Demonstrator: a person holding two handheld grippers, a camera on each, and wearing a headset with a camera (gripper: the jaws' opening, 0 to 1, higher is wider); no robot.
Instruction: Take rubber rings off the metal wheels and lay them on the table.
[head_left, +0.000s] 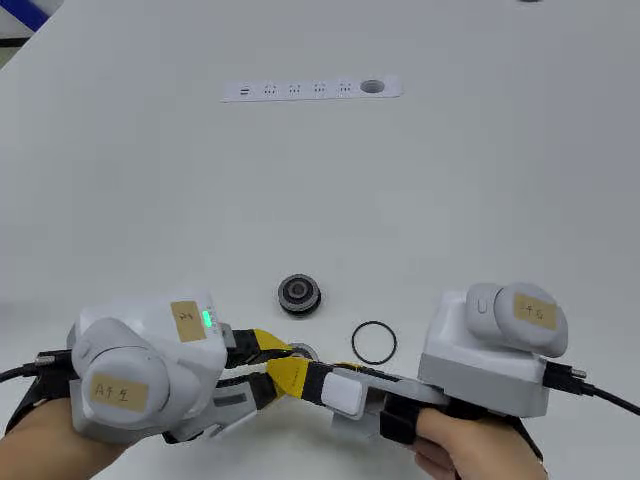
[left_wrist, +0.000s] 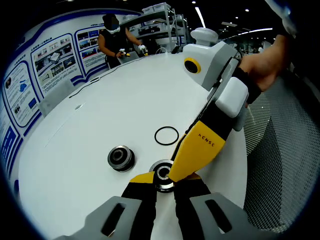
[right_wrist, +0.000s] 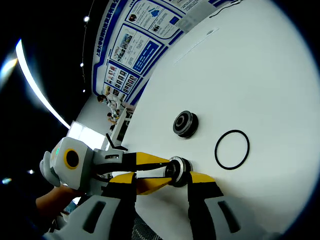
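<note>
A small metal wheel (head_left: 302, 352) sits at the near table edge, where both grippers meet. My left gripper (left_wrist: 164, 179) reaches in from the left with its yellow tips shut on the wheel (left_wrist: 162, 175). My right gripper (right_wrist: 177, 180) comes from the right, and its jaws close on the same wheel (right_wrist: 178, 170). A second wheel (head_left: 299, 294) with a dark rubber ring around it stands free just beyond. A loose black rubber ring (head_left: 373, 342) lies flat on the table to the right of the held wheel.
The white table (head_left: 450, 200) stretches far ahead. A white power strip (head_left: 310, 88) lies near the far side. A person (left_wrist: 114, 37) stands at the table's far end in the left gripper view.
</note>
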